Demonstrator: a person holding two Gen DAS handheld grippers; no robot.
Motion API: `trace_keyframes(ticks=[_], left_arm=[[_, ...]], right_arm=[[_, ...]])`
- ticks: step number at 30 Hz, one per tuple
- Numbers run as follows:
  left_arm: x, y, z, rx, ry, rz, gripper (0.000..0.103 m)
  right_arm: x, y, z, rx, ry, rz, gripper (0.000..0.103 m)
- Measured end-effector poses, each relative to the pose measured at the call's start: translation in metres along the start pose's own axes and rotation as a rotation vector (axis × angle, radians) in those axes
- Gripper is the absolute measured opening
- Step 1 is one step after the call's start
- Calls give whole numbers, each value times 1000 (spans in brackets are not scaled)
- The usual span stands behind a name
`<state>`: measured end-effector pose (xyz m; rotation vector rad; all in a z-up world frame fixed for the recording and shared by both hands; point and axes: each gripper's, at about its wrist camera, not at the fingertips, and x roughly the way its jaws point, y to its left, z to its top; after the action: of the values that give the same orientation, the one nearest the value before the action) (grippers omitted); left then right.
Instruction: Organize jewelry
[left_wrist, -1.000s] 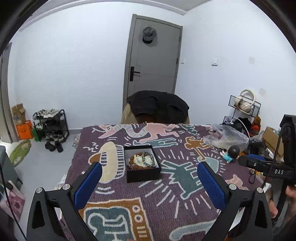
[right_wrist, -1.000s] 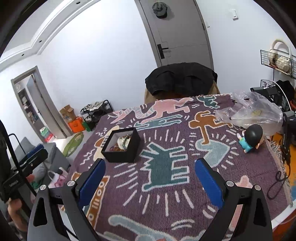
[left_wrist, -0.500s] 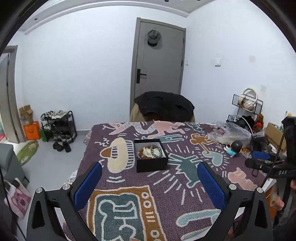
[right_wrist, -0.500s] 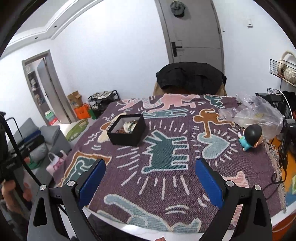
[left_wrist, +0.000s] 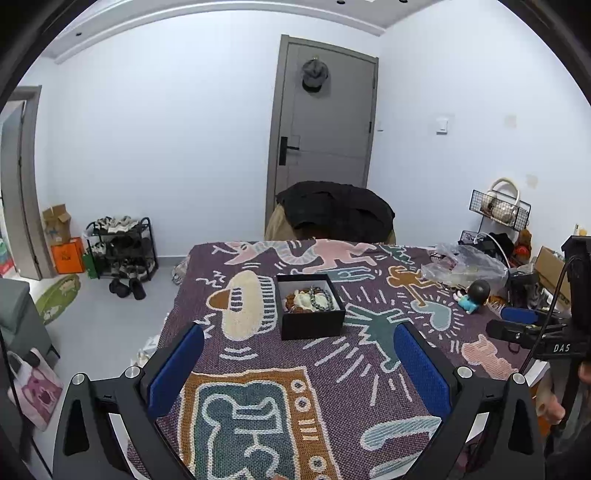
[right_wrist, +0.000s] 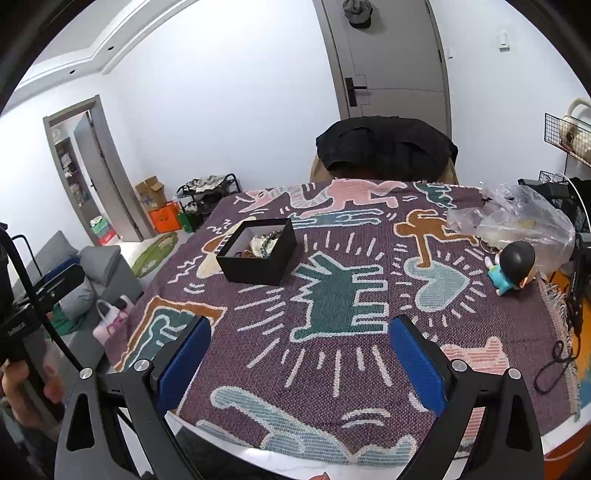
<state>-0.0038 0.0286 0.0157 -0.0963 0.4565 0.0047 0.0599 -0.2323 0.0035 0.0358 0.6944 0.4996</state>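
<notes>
From your left wrist view, your left gripper (left_wrist: 298, 363) hangs above the near edge of the table (left_wrist: 541, 367), its blue pads (left_wrist: 176, 367) spread wide with nothing between them. The table carries a purple patterned blanket (left_wrist: 373, 384). The black jewelry box (left_wrist: 312, 323) sits lidless toward the middle of the blanket, nearer the far edge than the near one, and well apart from your fingers. Inside it lies a tangle of jewelry (left_wrist: 311, 298); you can make out beads and something pale, but the single pieces are too small to tell apart. A clear plastic bag (left_wrist: 463, 264) and a small doll (left_wrist: 473, 295) lie near the right edge.

From your right wrist view, your right gripper (right_wrist: 300, 356) also stands wide apart and holds nothing, above the near edge. The jewelry box (right_wrist: 258, 264) sits toward the far left part of the blanket (right_wrist: 340, 354), well apart from the pads (right_wrist: 413, 362). The doll (right_wrist: 513, 267) lies at the right edge, just beside the plastic bag (right_wrist: 517, 218).
</notes>
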Motion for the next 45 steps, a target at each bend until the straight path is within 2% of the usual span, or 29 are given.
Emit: trace_keyframes(ticks=[10, 45], left_arm=[[0, -6, -2, 28, -5, 23, 103], [1, -2, -4, 21, -18, 38, 103]], right_arm=[[-4, -7, 2, 26, -12, -11, 98], [-5, -14, 4, 46, -16, -20, 98]])
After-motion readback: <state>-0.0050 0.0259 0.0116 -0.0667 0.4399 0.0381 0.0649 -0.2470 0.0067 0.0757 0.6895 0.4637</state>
